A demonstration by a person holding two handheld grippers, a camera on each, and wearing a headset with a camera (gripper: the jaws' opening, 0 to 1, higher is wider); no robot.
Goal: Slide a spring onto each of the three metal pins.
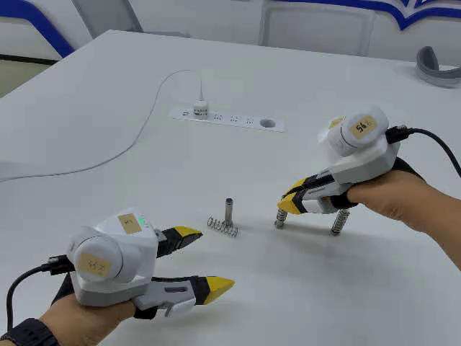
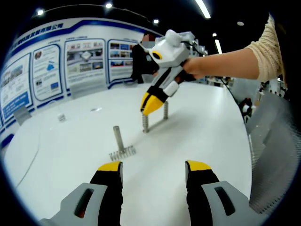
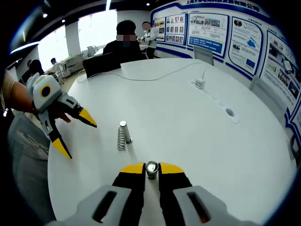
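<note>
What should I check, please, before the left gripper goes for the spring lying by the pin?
1. Left gripper open and free: ok.
2. Loose spring lying flat beside the bare pin, nothing on top of it: ok.
3. Bare pin upright: ok.
4. Held pin and other pin each carry a spring: ok.
5. Right gripper clear of the work: not ok, jaws closed about the held pin's top.
6. Both fitted springs fully seated: cannot tell.

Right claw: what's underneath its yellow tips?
A pin standing on the table, with a spring around it. The right claw grips its top, so the head view hides that end.
</note>
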